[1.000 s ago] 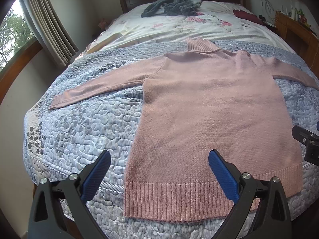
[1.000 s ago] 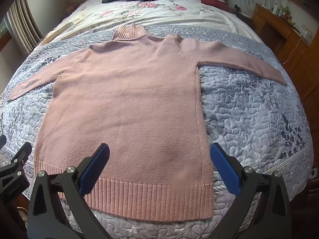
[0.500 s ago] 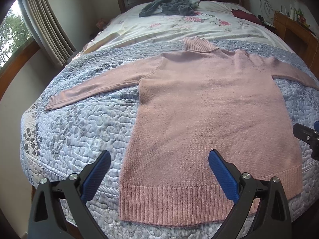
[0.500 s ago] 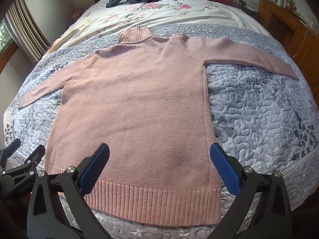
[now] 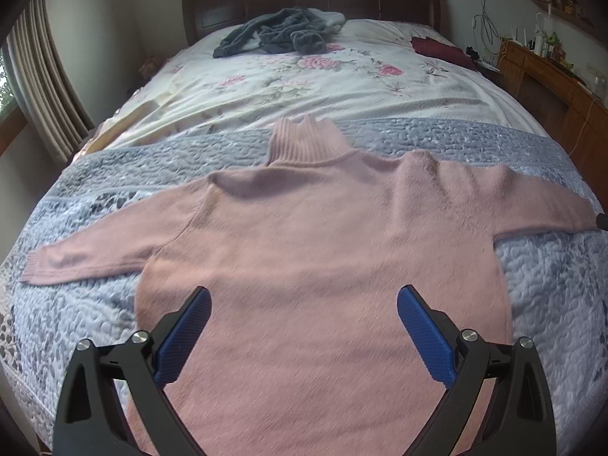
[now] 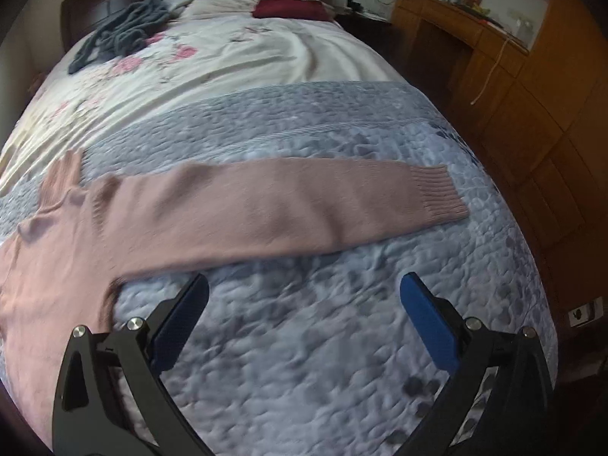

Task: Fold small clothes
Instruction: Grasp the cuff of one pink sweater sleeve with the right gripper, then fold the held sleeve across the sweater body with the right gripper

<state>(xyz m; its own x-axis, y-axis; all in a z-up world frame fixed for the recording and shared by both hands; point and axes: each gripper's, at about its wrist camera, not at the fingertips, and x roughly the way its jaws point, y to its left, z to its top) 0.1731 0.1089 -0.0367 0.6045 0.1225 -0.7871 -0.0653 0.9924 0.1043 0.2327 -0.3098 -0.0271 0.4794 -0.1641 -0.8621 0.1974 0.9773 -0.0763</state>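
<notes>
A pink turtleneck sweater (image 5: 323, 250) lies flat on the grey quilt, both sleeves spread out sideways. My left gripper (image 5: 304, 304) hovers open over the sweater's body, nothing between its blue pads. In the right wrist view the sweater's right sleeve (image 6: 288, 205) stretches across the quilt, its ribbed cuff (image 6: 437, 193) toward the bed's right edge. My right gripper (image 6: 304, 292) is open above the quilt, just in front of that sleeve, holding nothing. The sweater's hem is hidden below both views.
A grey quilt (image 5: 114, 190) covers the near half of the bed, a floral sheet (image 5: 304, 79) the far half. A dark grey garment pile (image 5: 277, 34) and a maroon item (image 5: 440, 49) lie near the headboard. Wooden cabinets (image 6: 532, 95) stand along the right; curtains (image 5: 45, 87) hang at left.
Both grippers moved forward over the bed. The left one advanced from the hem to over the sweater's body. The right one swung right, now facing the right sleeve. Both stayed open.
</notes>
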